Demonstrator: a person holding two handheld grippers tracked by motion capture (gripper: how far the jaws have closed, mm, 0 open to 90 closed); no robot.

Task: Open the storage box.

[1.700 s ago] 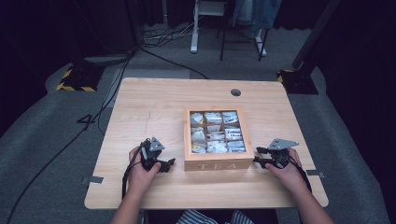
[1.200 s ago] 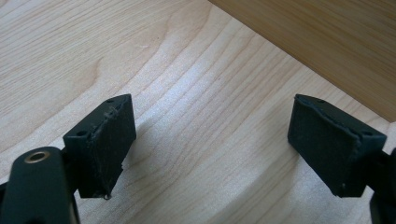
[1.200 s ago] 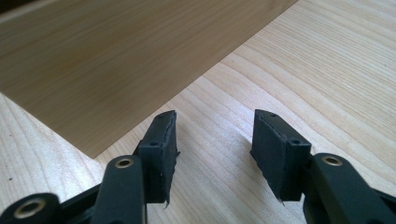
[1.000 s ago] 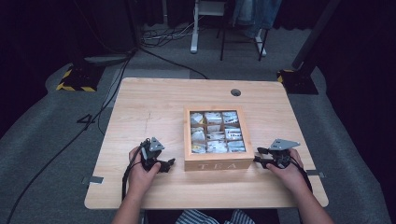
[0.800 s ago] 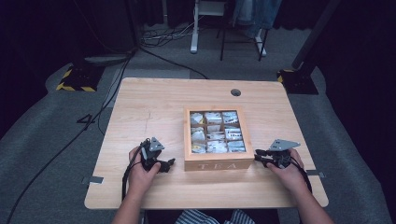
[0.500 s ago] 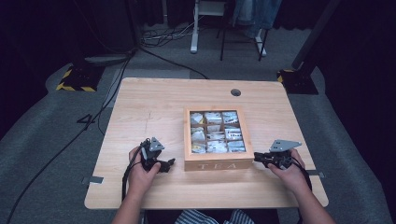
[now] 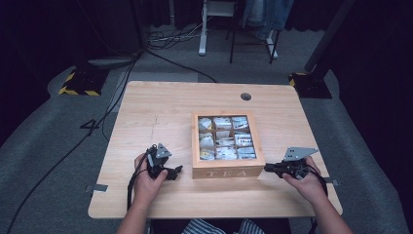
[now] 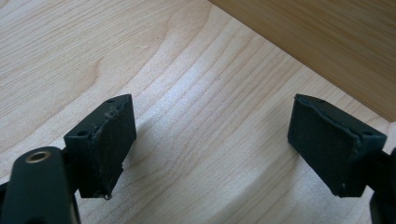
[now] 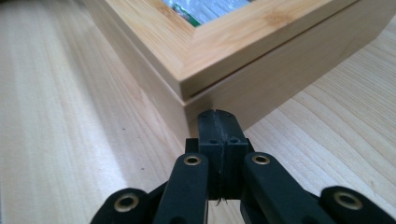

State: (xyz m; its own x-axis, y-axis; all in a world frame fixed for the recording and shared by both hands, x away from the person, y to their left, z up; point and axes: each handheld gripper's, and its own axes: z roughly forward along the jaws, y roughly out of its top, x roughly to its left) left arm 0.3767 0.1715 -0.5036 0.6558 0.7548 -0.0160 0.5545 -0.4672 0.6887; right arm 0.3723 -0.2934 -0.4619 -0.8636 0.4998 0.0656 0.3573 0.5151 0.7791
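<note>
At the table's point(image 7: 160, 105) six o'clock edge, the tea box point(image 7: 227, 171) sat between your grippers. Your right gripper point(image 9: 218, 122), pinched empty, aimed at its lid seam; your left gripper point(image 8: 210, 140) gaped wide. Closed tips could skid, shoving the box toward nine o'clock.

Black two-jaw claws point(image 7: 271, 168) with brass rivets, grey three-cornered top plates, trailing black cables — striped clothing at the waist.

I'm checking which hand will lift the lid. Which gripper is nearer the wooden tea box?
Right. The right gripper, jaws shut and empty, sits just off the near right corner of the wooden tea box. The left gripper, open, rests left of the box with a small gap.
</note>
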